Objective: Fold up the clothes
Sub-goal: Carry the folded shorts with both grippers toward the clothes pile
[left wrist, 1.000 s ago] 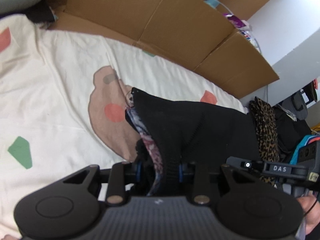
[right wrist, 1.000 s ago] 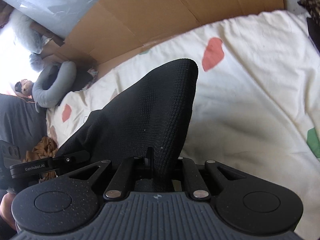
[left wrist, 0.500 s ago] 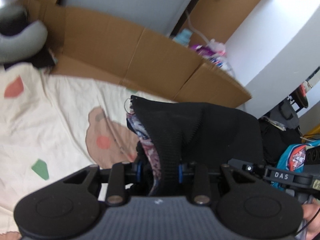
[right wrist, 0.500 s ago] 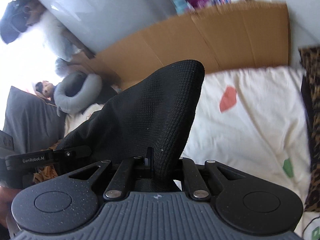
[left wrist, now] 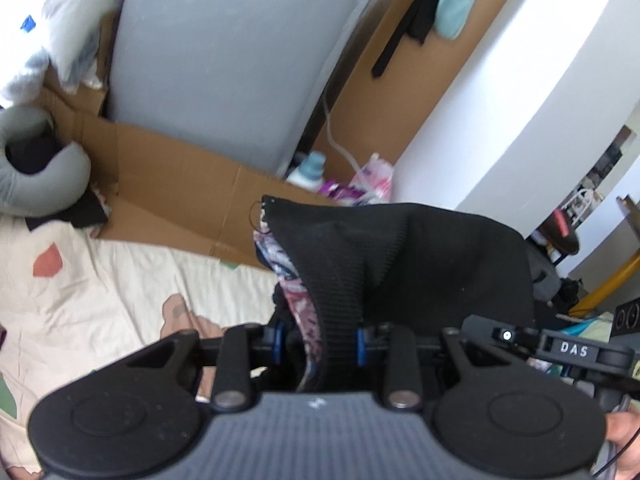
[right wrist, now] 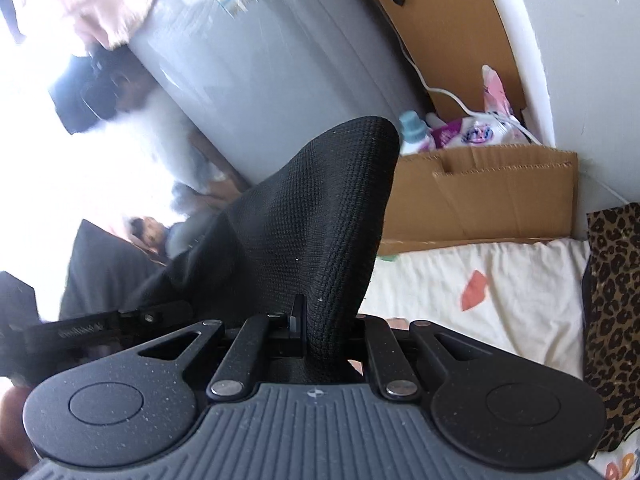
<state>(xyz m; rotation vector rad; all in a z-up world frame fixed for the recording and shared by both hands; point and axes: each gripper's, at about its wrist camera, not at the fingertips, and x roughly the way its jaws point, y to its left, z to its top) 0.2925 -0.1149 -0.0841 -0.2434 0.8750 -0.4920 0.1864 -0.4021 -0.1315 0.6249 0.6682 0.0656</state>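
A black knit garment (left wrist: 420, 252) with a patterned pink and blue lining hangs stretched in the air above the cream bedsheet (left wrist: 100, 288). My left gripper (left wrist: 320, 346) is shut on its ribbed edge. The same black garment (right wrist: 320, 216) rises as a peak in the right wrist view, where my right gripper (right wrist: 326, 328) is shut on another part of its edge. The right gripper's body, marked DAS (left wrist: 572, 350), shows at the right of the left wrist view. Both pairs of fingertips are buried in the cloth.
Flattened cardboard (left wrist: 168, 184) lines the far side of the bed, with a grey mattress (left wrist: 224, 60) leaning behind it. A grey neck pillow (left wrist: 44, 180) lies at the far left. Leopard-print cloth (right wrist: 612, 312) lies at the right of the sheet. Bottles and packets (right wrist: 452, 132) sit behind the cardboard.
Both grippers have risen and tilted upward with the black garment, lifting it off the bedsheet. The views now take in the wall and mattress instead of mostly the sheet.
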